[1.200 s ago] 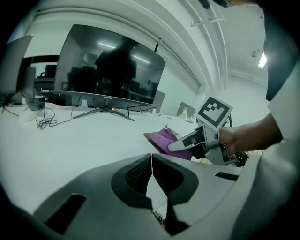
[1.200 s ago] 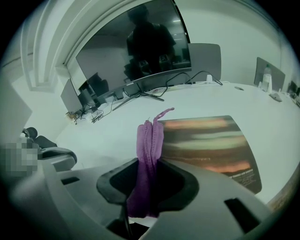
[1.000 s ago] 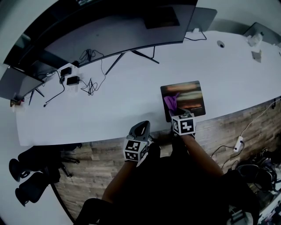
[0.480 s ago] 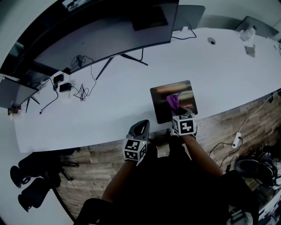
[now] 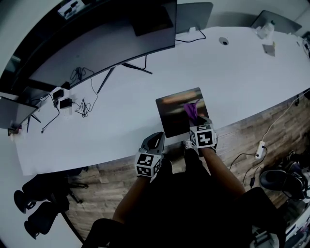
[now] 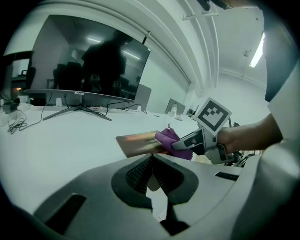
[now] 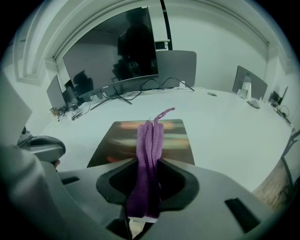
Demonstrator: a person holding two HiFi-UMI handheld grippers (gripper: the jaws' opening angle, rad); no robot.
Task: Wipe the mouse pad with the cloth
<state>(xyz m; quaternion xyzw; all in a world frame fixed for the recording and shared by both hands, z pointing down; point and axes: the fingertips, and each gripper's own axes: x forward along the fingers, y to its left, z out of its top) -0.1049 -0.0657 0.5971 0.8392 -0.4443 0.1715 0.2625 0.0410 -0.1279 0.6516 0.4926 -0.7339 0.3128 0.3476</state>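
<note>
A dark, glossy mouse pad [image 5: 174, 114] lies near the front edge of the white desk [image 5: 121, 121]. My right gripper [image 5: 196, 122] is shut on a purple cloth [image 5: 191, 110], which rests on the right part of the pad. In the right gripper view the folded cloth [image 7: 149, 140] runs out from between the jaws over the pad [image 7: 176, 140]. My left gripper [image 5: 154, 141] hovers at the desk's front edge, left of the pad, shut with nothing in it. The left gripper view shows the pad [image 6: 138, 143], the cloth [image 6: 167, 137] and the right gripper [image 6: 185, 143] beyond it.
A wide curved monitor [image 5: 111, 43] stands at the back of the desk, with tangled cables and adapters [image 5: 77, 101] to its left. A laptop [image 5: 193, 12] and a bottle [image 5: 265, 30] sit far back. Below the desk are a power strip [image 5: 262, 147] and chairs [image 5: 34, 213].
My right gripper has drawn the cloth across the pad from its left part to its right part. The left gripper has stayed at the desk edge.
</note>
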